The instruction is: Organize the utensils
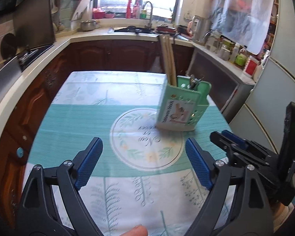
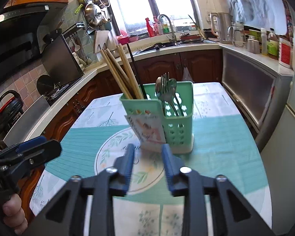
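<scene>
Two claws (image 1: 143, 161) (image 2: 147, 165) released | cutlery (image 2: 167, 92) clear only in right view

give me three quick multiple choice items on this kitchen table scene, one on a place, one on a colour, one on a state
1. Where do the wooden chopsticks stand?
A. flat on the tablecloth
B. in the utensil holder's taller compartment
C. in the sink

2. What colour is the utensil holder?
A. red
B. black
C. light green

3. What is between the fingers of the left gripper and of the right gripper?
A. nothing, both are open
B. a fork in each
C. one chopstick in the left

Answers:
1 B: the chopsticks rise from the compartment beside the one with the fork and spoons.
2 C: its perforated walls are pale green in both views.
3 A: only the tablecloth shows between each pair of blue pads.
</scene>
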